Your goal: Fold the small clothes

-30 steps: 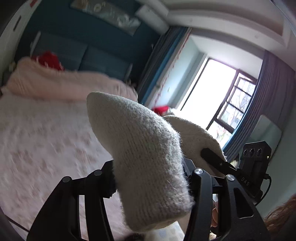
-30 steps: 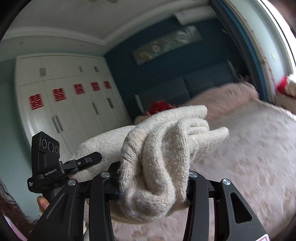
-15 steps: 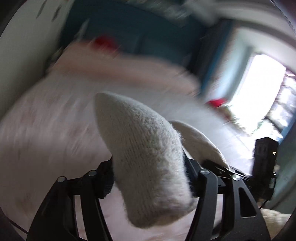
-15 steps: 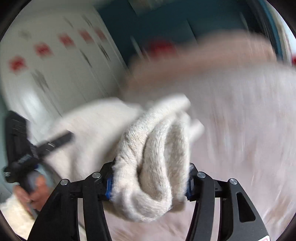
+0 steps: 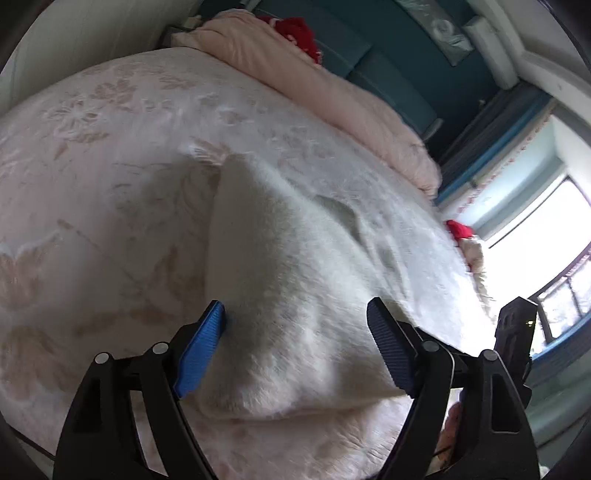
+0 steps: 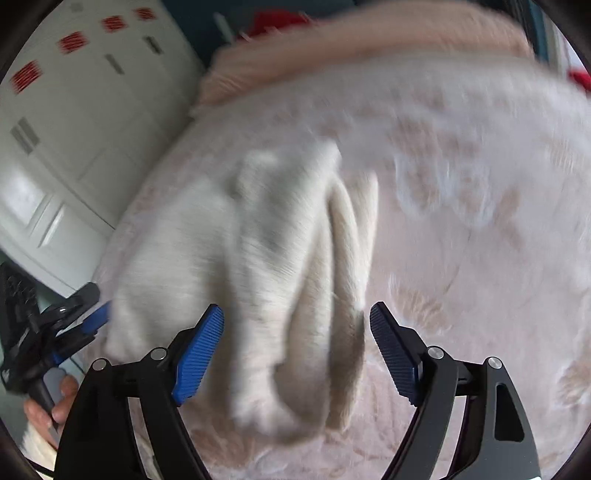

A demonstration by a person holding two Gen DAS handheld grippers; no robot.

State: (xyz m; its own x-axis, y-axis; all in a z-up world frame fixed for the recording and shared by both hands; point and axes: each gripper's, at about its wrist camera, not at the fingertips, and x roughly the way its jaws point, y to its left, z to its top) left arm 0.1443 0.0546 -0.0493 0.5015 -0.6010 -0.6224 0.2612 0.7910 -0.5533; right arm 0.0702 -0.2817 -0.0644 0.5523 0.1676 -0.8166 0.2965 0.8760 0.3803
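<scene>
A cream knitted garment (image 5: 295,280) lies folded on the pink flowered bed cover (image 5: 110,166). My left gripper (image 5: 295,314) is open, its blue-padded jaws spread on either side of the garment's near part, not pinching it. In the right wrist view the same garment (image 6: 266,258) lies on the cover, blurred, with rolled folds on its right side. My right gripper (image 6: 297,314) is open too, jaws spread around the garment's near end. The left gripper (image 6: 85,317) shows at the garment's left edge in that view.
A pink duvet (image 5: 314,85) is bunched at the head of the bed with a red item (image 5: 299,33) behind it. White wardrobes (image 6: 74,129) stand left of the bed. A bright window (image 5: 546,229) is on the right.
Both grippers were shut on the garment and held it up in the air. They came down to the bed, opened, and the garment now lies on the cover.
</scene>
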